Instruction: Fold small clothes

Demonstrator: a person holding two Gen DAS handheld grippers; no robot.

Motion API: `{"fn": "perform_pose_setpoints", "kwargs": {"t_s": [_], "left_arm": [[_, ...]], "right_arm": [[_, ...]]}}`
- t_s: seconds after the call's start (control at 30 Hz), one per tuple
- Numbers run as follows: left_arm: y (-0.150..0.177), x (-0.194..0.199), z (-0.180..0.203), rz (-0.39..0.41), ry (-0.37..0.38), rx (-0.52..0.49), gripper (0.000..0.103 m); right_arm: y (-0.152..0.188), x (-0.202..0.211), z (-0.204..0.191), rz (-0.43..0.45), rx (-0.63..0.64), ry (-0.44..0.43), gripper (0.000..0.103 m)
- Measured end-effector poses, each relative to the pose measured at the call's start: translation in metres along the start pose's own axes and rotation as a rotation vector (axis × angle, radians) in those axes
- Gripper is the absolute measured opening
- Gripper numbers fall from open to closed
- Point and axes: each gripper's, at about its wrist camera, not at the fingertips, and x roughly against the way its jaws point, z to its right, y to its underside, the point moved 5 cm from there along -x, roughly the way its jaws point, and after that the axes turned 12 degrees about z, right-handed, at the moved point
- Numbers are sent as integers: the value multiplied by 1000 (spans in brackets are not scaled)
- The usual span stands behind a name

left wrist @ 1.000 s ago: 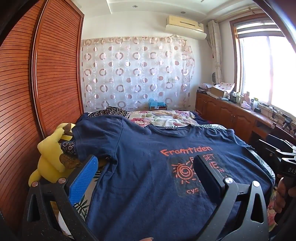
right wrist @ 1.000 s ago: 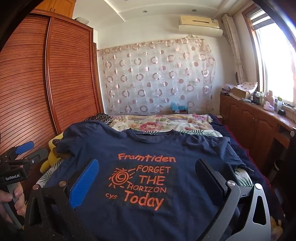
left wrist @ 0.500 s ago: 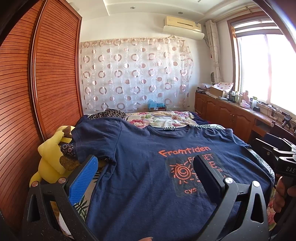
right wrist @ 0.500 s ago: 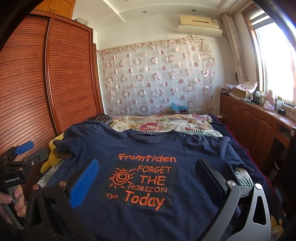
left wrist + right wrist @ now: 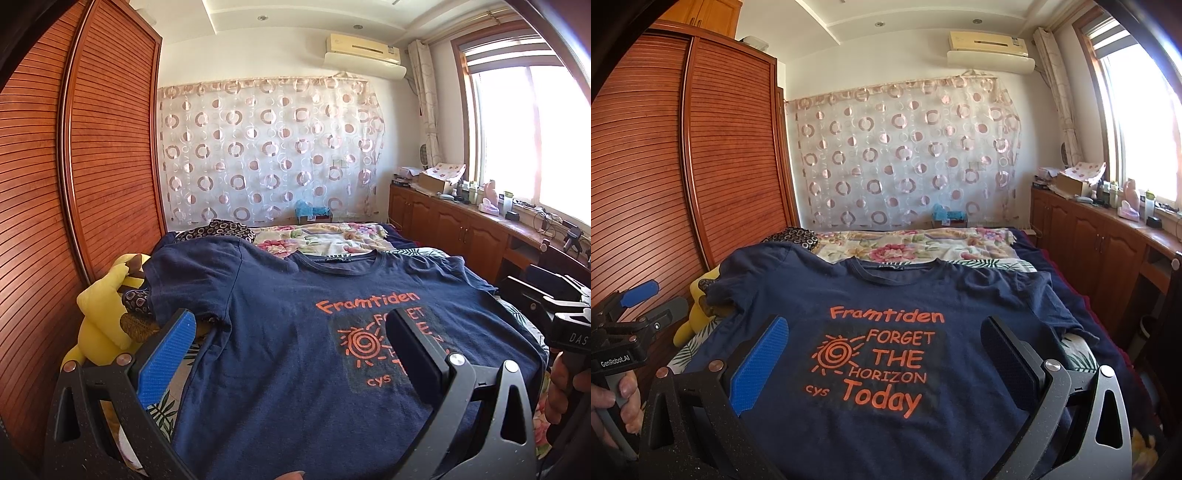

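A navy T-shirt (image 5: 280, 350) (image 5: 960, 302) with orange print lies spread flat, face up, on the bed, collar toward the far wall. My left gripper (image 5: 291, 332) hovers open above the shirt's left half, nothing between its fingers. My right gripper (image 5: 884, 334) hangs open over the printed chest, also empty. Each view catches the other gripper at its edge: the right gripper (image 5: 554, 317) in a hand (image 5: 561, 391) in the left wrist view, the left gripper (image 5: 624, 332) in a hand (image 5: 617, 406) in the right wrist view. The shirt's hem is hidden below both views.
A yellow plush toy (image 5: 103, 314) sits at the bed's left edge against a slatted wooden wardrobe (image 5: 74, 203). A floral blanket (image 5: 912, 247) and a dark patterned cushion (image 5: 218, 230) lie beyond the collar. Wooden cabinets (image 5: 1089, 236) with clutter line the right wall under the window.
Both grippers have stayed open and almost still. The left wrist view has tilted up slightly, so the shirt sits a little lower in frame.
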Motion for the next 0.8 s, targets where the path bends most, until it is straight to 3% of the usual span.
{"fn": "perform_pose_setpoints", "kwargs": {"t_s": [0.8], "left_arm": [[-3, 3, 3, 7, -1, -8, 103]], "right_arm": [[-1, 0, 0, 1, -5, 2, 103]]}}
